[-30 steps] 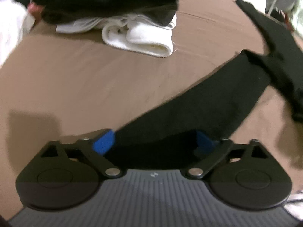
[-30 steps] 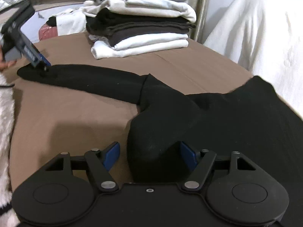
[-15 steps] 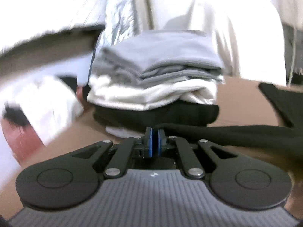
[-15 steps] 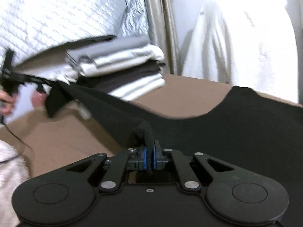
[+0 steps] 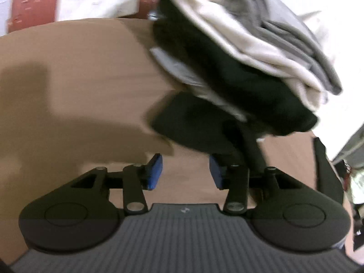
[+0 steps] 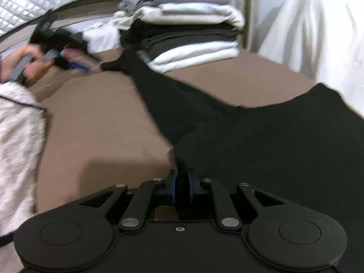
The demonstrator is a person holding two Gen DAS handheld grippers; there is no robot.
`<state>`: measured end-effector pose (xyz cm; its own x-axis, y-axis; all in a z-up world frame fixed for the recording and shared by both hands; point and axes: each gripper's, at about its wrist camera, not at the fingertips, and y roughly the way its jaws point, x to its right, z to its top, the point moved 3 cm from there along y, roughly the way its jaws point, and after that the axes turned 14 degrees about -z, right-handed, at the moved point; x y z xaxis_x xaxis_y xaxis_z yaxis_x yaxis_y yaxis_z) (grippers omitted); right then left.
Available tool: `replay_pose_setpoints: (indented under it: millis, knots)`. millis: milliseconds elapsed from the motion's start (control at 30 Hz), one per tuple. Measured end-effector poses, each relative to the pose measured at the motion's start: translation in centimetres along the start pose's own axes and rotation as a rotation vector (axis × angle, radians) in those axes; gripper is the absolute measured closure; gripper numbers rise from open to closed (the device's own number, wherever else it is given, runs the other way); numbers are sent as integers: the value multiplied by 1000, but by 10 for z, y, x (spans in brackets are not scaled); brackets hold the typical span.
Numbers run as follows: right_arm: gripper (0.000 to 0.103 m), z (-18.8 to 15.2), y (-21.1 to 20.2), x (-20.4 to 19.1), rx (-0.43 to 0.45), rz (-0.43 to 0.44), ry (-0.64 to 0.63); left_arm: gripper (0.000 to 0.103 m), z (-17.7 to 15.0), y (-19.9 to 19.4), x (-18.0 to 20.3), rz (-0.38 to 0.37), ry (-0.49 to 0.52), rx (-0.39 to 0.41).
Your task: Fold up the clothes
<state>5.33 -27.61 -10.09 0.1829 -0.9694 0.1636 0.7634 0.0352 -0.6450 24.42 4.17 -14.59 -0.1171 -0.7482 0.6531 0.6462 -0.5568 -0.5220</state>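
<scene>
1. The right gripper (image 6: 181, 187) has its blue pads pressed together on a fold of the black garment (image 6: 273, 154); the cloth rises out of the pinch and spreads away to the right of the claw.
2. From that pinch, the garment's long sleeve (image 6: 163, 91) runs up and left across the brown bed surface (image 6: 97, 122), its end lying at the foot of the stack of folded clothes (image 6: 188, 38) near the far edge of the bed.
3. The left gripper (image 5: 185, 170) stands with its jaws wide apart and only bare brown surface between the blue pads (image 5: 154, 170).
4. The sleeve's cuff end (image 5: 193, 122) lies just ahead of the left claw and slightly to its right, close to the right pad; whether it touches the pad is unclear through the blur.
5. Beyond the cuff, the stack (image 5: 250, 45) shows grey, cream, black and white layers.
6. In the right wrist view, the person's left hand (image 6: 31, 63) grips the left tool near the bed's far left edge.
</scene>
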Motion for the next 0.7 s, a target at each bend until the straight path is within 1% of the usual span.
replay_pose_setpoints:
  millis: [67,100,133,167,200,233,267,300,333,367,400,433,500,533,567,667,700]
  knots:
    - [67,-1,-11,0,10,45,49,40,0,18,20,-33,14,-40]
    - [64,-2,-18,6,26,78,117,39,0,27,30,-40,16,-56]
    - [56,-4,-25,12,40,108,188,39,-1,37,38,-41,15,-66]
    - [52,-6,-31,20,44,114,271,39,-2,46,46,-47,13,-73]
    - [52,-8,-36,28,42,101,322,37,-2,56,53,-54,11,-80]
    - [52,-10,-41,33,43,71,346,35,-2,68,58,-59,5,-90]
    - [52,-11,-45,39,45,40,368,36,-1,81,60,-59,-4,-103]
    - [52,-13,-50,44,51,-2,375,47,-1,93,60,-45,-10,-117]
    - [52,-15,-54,50,53,-46,392,60,-4,104,58,-12,3,-134]
    - [52,-17,-57,55,55,-90,410,83,-8,113,57,38,37,-146]
    - [52,-19,-61,60,58,-132,429,86,-14,116,58,74,78,-147]
    - [52,-20,-65,65,63,-159,468,88,-18,115,64,86,122,-135]
    - [52,-23,-75,74,91,-171,537,91,-23,107,81,114,221,-108]
    - [52,-25,-77,79,97,-179,552,91,-24,104,91,128,274,-95]
    - [52,-28,-77,82,94,-204,560,93,-25,99,104,141,334,-80]
    - [52,-37,-74,91,61,-294,575,95,-30,84,144,145,491,-26]
    - [52,-41,-74,93,55,-305,577,95,-34,79,158,146,541,-3]
